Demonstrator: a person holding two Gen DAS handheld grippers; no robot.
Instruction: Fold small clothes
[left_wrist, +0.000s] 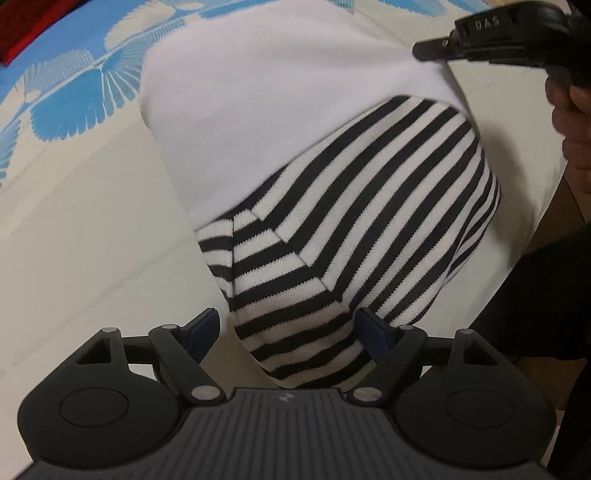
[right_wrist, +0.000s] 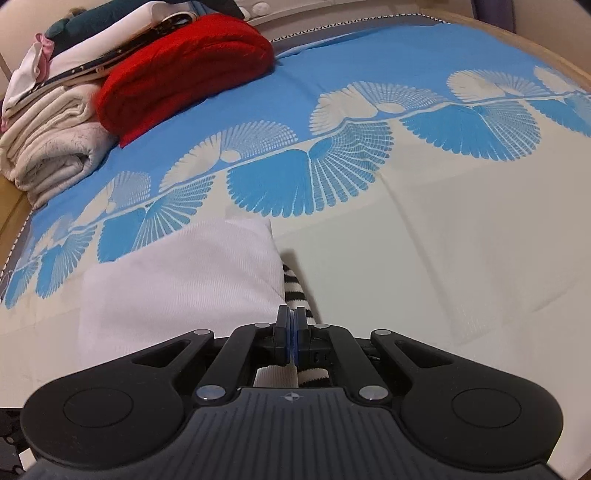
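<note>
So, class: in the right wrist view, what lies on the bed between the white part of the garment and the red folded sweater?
Only the bedsheet: its fan-pattern band and a blue strip run between the white-and-striped garment and the red sweater. Nothing else lies there in the right wrist view.

Colours and patterns on the bed surface

White knit garment with black-and-white striped sleeve (left_wrist: 354, 206): plain white body, even black and white stripes on the sleeve; bedsheet of cream and sky-blue cloth (right_wrist: 461, 221): cream field, blue band, fan-shaped shell motifs in both colours; folded red fuzzy sweater (right_wrist: 184, 74): solid red; folded cream towels (right_wrist: 51, 147): off-white; both grippers: black frames, blue finger pads (left_wrist: 373, 332)
</note>
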